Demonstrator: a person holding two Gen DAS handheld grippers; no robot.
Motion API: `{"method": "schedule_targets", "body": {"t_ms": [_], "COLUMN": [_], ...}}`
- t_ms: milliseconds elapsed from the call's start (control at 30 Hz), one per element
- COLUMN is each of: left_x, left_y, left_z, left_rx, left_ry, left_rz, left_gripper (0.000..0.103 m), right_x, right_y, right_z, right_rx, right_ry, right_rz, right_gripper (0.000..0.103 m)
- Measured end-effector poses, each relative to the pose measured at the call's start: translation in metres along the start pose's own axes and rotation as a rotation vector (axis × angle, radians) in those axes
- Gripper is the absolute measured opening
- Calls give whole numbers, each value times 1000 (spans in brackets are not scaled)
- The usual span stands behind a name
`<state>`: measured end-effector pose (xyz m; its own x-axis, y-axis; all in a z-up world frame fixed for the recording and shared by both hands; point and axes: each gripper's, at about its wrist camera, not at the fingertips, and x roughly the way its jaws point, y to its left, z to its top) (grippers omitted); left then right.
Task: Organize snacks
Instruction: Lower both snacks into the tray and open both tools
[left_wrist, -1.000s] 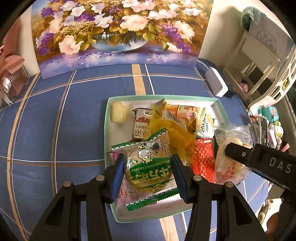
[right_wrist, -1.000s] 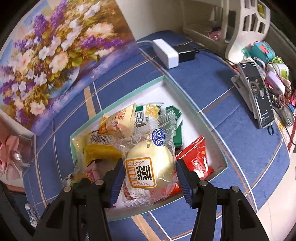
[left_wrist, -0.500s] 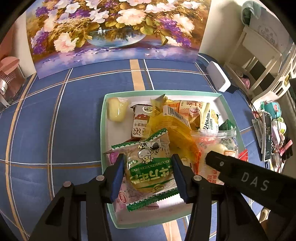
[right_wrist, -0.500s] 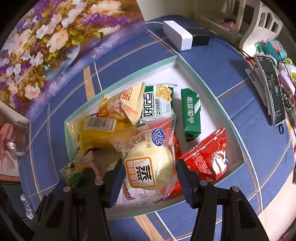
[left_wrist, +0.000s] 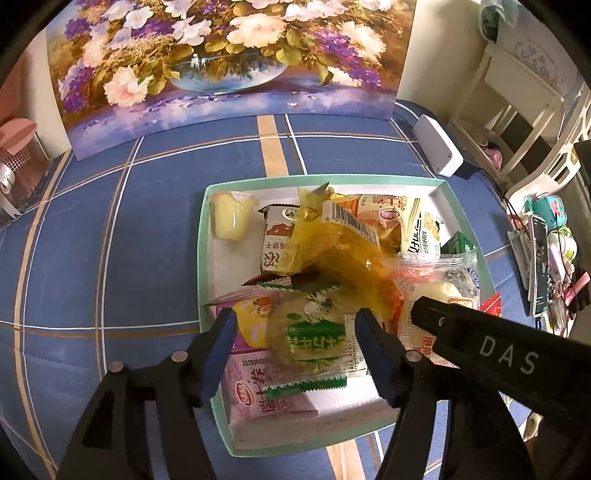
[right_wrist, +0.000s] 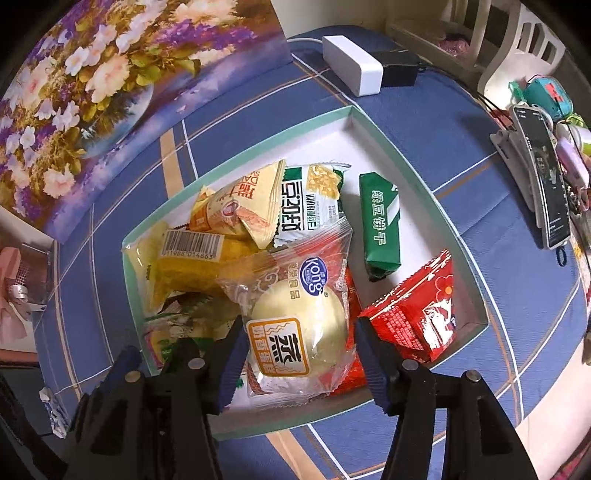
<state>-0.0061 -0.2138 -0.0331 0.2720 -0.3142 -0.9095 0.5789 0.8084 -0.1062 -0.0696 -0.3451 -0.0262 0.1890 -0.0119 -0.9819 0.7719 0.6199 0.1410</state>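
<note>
Jaws of the left gripper (left_wrist: 297, 341) stand spread, with a blurred green-labelled round snack packet (left_wrist: 314, 339) between them, clear of both pads. Jaws of the right gripper (right_wrist: 297, 349) pinch one clear packet holding a pale steamed bun (right_wrist: 295, 321), above the near edge of the tray (right_wrist: 424, 184). In the left view this gripper crosses in at 4 o'clock and hides the tray's near right corner.

One mint-rimmed white tray carries every snack: one pink packet (left_wrist: 266, 398) under the green one, one yellow bag with a barcode (right_wrist: 188, 258) at 10 o'clock of the bun, one orange triangular packet (right_wrist: 247, 206) and one white-and-green packet (right_wrist: 310, 201) at 12, one dark green bar (right_wrist: 380, 229) at 1, one red packet (right_wrist: 421, 310) at 3 against the tray wall. The left view adds one jelly cup (left_wrist: 231, 218) and one brown-and-white packet (left_wrist: 277, 243) at 11.

The table wears a blue cloth with pale and gold stripes (left_wrist: 110, 240). A flower painting (left_wrist: 221, 55) stands at 12, a white box (right_wrist: 351, 70) at 1, a phone on a stand (right_wrist: 546, 184) at 3.
</note>
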Motion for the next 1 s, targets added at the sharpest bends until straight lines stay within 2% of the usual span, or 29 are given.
{"method": "schedule_targets", "body": {"t_ms": [300, 400, 600, 800, 833, 867, 900, 933, 1000], "left_x": [-11, -13, -14, -22, -24, -24, -26, -27, -29], "left_y": [5, 10, 34, 68, 75, 80, 88, 95, 109], "left_z": [2, 2, 2, 4, 4, 4, 3, 3, 1], "left_rx": [-15, -26, -103, -216, -236, -254, -276, -292, -316], "left_ry": [-6, 2, 18, -7, -12, -17, -25, -34, -48], "left_rz": [5, 33, 77, 116, 131, 150, 178, 204, 275], "left_gripper": [67, 67, 67, 68, 72, 88, 94, 97, 98], "right_x": [-7, -9, -15, -16, -16, -16, -17, -18, -21], "right_y": [4, 7, 13, 21, 23, 24, 27, 29, 36], "right_z": [-1, -1, 0, -1, -1, -2, -2, -3, -4], "right_rx": [-16, -23, -41, -72, -80, -84, -92, -98, -120], "right_ry": [-9, -11, -26, -35, -39, -42, -50, -56, -75], "right_rz": [-6, -16, -19, -29, -31, -31, -32, -33, -39], "right_gripper": [63, 67, 73, 75, 76, 77, 81, 85, 89]}}
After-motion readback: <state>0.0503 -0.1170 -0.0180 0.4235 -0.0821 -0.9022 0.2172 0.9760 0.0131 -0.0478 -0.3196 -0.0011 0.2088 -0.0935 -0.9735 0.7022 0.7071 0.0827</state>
